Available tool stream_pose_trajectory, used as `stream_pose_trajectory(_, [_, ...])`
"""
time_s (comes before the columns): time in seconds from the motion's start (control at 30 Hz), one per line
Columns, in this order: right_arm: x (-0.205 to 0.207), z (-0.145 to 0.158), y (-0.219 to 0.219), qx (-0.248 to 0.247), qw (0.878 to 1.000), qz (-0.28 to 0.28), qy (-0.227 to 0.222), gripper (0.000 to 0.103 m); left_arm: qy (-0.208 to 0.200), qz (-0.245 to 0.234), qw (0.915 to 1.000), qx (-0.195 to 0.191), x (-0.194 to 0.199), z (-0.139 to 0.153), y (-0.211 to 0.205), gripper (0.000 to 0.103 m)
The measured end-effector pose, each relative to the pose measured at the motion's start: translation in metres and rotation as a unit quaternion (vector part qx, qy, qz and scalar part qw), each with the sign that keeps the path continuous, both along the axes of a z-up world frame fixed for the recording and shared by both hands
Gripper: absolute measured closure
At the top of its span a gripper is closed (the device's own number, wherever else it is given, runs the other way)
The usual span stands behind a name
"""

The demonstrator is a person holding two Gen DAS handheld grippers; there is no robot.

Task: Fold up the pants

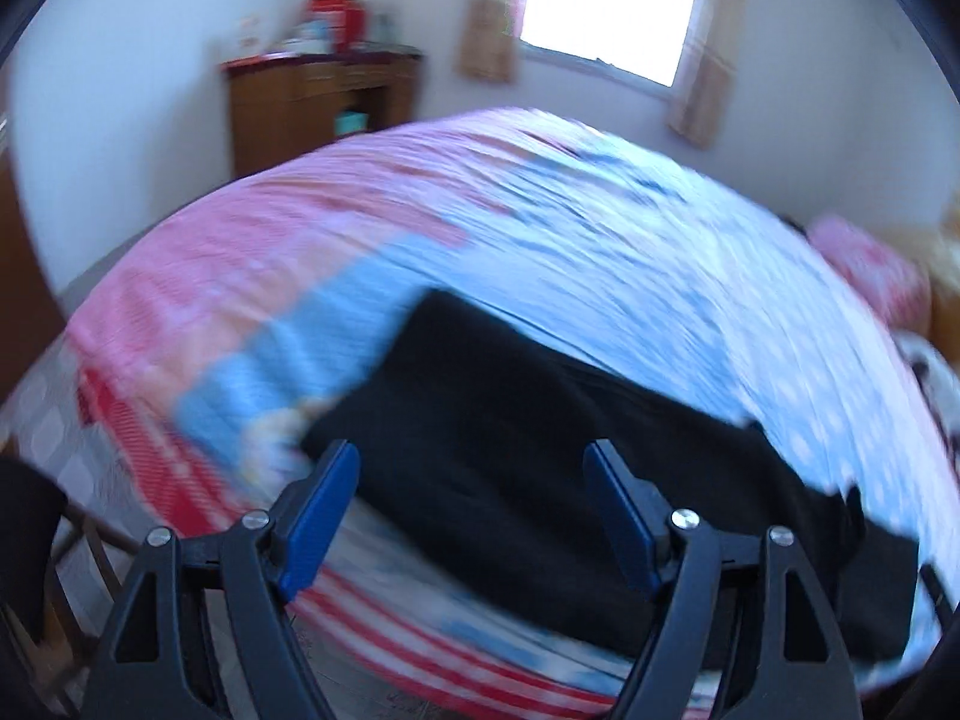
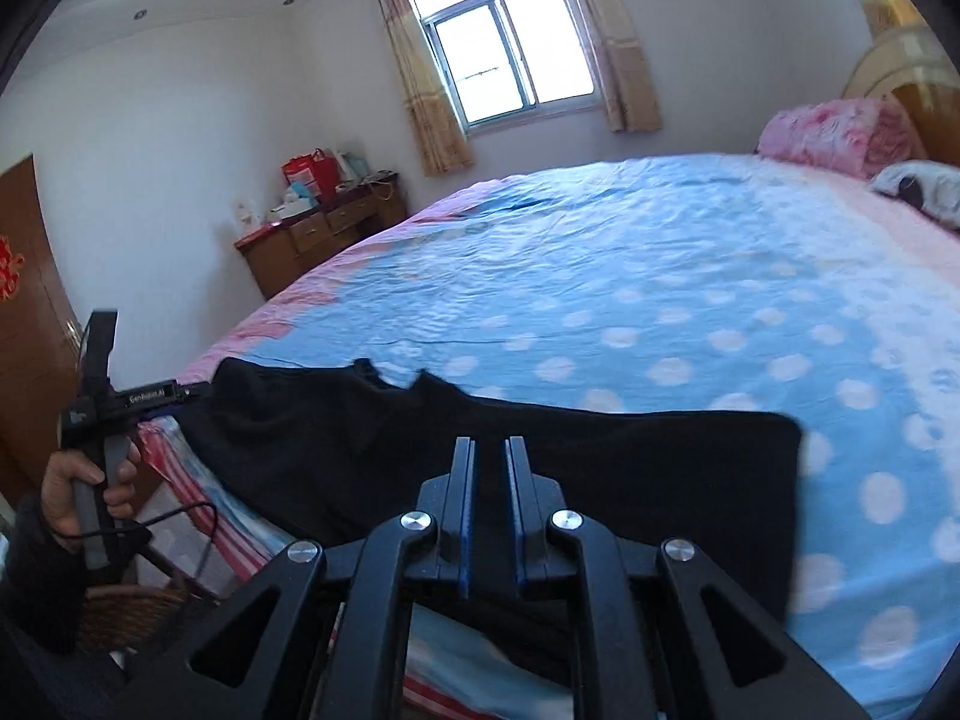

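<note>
Pants (image 2: 480,468), black, lie flat along the near edge of the bed (image 2: 630,300) across the lower middle of the right wrist frame, on a blue polka-dot sheet with pink borders. Left gripper (image 1: 471,462) is spread wide with nothing between its fingers, right gripper (image 2: 491,456) is nearly pressed together and empty. Window (image 2: 504,54) with curtains top centre, wooden dresser (image 2: 318,234) left of it, pink pillow (image 2: 834,132) far right
</note>
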State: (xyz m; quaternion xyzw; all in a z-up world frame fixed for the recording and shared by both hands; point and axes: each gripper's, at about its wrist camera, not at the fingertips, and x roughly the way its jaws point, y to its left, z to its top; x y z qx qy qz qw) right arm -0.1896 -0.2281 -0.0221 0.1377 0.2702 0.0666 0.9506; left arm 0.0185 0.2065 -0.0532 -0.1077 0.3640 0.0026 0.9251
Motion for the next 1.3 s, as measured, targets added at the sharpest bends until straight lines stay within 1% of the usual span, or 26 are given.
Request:
stream_pose_trajectory(0.03, [0.006,-0.002,0.005,0.013,1.0,0.005,0.006,0.093,-0.008,0.009,0.9999,-0.003,0.0,-0.001,0.007,0.023])
stream_pose_trajectory(0.1, [0.017,-0.006,0.013,0.033,0.999,0.01,0.016,0.093,-0.036,0.029,0.9989,-0.004,0.004,-0.005,0.021,0.023])
stream_pose_trajectory(0.13, [0.018,-0.008,0.018,0.036,0.999,0.012,0.018,0.093,-0.044,0.032,0.9985,-0.008,0.009,-0.01,0.027,0.023])
stream_pose_trajectory(0.2, [0.02,-0.015,0.027,0.036,0.999,0.021,0.026,0.093,-0.038,0.019,0.9987,-0.027,0.017,-0.021,0.03,0.025])
stream_pose_trajectory(0.27, [0.019,-0.02,0.034,0.029,0.999,0.03,0.034,0.093,-0.018,0.012,0.998,-0.059,0.027,-0.036,0.033,0.025])
stream_pose_trajectory(0.3, [0.018,-0.022,0.036,0.026,0.999,0.03,0.037,0.093,-0.016,0.014,0.997,-0.074,0.029,-0.041,0.034,0.025])
stream_pose_trajectory(0.37, [0.016,-0.024,0.035,0.027,0.998,0.033,0.04,0.093,-0.035,0.019,0.9965,-0.074,0.025,-0.043,0.03,0.025])
stream_pose_trajectory(0.4, [0.015,-0.024,0.036,0.027,0.998,0.033,0.04,0.093,-0.036,0.02,0.9966,-0.072,0.023,-0.043,0.026,0.025])
stream_pose_trajectory(0.47, [0.013,-0.023,0.035,0.026,0.998,0.031,0.039,0.093,-0.038,0.016,0.9959,-0.08,0.017,-0.042,0.02,0.026])
stream_pose_trajectory(0.5, [0.013,-0.024,0.035,0.027,0.998,0.033,0.039,0.093,-0.039,0.006,0.9956,-0.084,0.015,-0.04,0.017,0.028])
stream_pose_trajectory(0.53, [0.013,-0.024,0.035,0.028,0.998,0.034,0.04,0.093,-0.039,-0.005,0.9949,-0.093,0.012,-0.04,0.015,0.04])
stream_pose_trajectory(0.57, [0.013,-0.025,0.035,0.029,0.998,0.034,0.04,0.093,-0.033,-0.016,0.9924,-0.117,0.012,-0.041,0.014,0.055])
stream_pose_trajectory(0.63, [0.012,-0.024,0.036,0.029,0.998,0.033,0.041,0.093,-0.028,-0.024,0.9867,-0.158,0.012,-0.045,0.016,0.061])
stream_pose_trajectory(0.67, [0.012,-0.024,0.036,0.028,0.998,0.033,0.041,0.093,-0.027,-0.024,0.9847,-0.171,0.013,-0.047,0.017,0.061])
stream_pose_trajectory(0.77, [0.011,-0.023,0.035,0.027,0.998,0.031,0.039,0.093,-0.027,-0.015,0.9824,-0.184,0.013,-0.05,0.018,0.062])
stream_pose_trajectory(0.83, [0.012,-0.025,0.035,0.027,0.998,0.03,0.043,0.093,-0.022,-0.007,0.9822,-0.186,0.013,-0.05,0.017,0.061])
stream_pose_trajectory(0.87, [0.013,-0.027,0.034,0.026,0.998,0.027,0.048,0.093,-0.019,0.002,0.9806,-0.195,0.012,-0.049,0.019,0.061])
stream_pose_trajectory(0.97, [0.016,-0.033,0.032,0.032,0.997,0.02,0.066,0.093,-0.027,0.023,0.9708,-0.237,0.008,-0.046,0.032,0.065])
stream_pose_trajectory(1.03, [0.014,-0.031,0.03,0.033,0.997,0.019,0.062,0.093,-0.033,0.025,0.9708,-0.236,0.004,-0.041,0.034,0.067])
stream_pose_trajectory(1.07, [0.013,-0.03,0.03,0.031,0.998,0.018,0.056,0.093,-0.04,0.026,0.9724,-0.228,0.002,-0.038,0.033,0.074])
stream_pose_trajectory(1.13, [0.012,-0.028,0.03,0.03,0.998,0.016,0.05,0.093,-0.044,0.021,0.9738,-0.222,0.002,-0.034,0.029,0.078])
stream_pose_trajectory(1.2, [0.014,-0.028,0.03,0.029,0.998,0.016,0.053,0.093,-0.051,0.015,0.9729,-0.225,0.0,-0.03,0.026,0.08])
stream_pose_trajectory(1.3, [0.02,-0.021,0.032,0.028,0.998,0.018,0.047,0.093,-0.068,0.003,0.9741,-0.216,-0.001,-0.017,0.018,0.08])
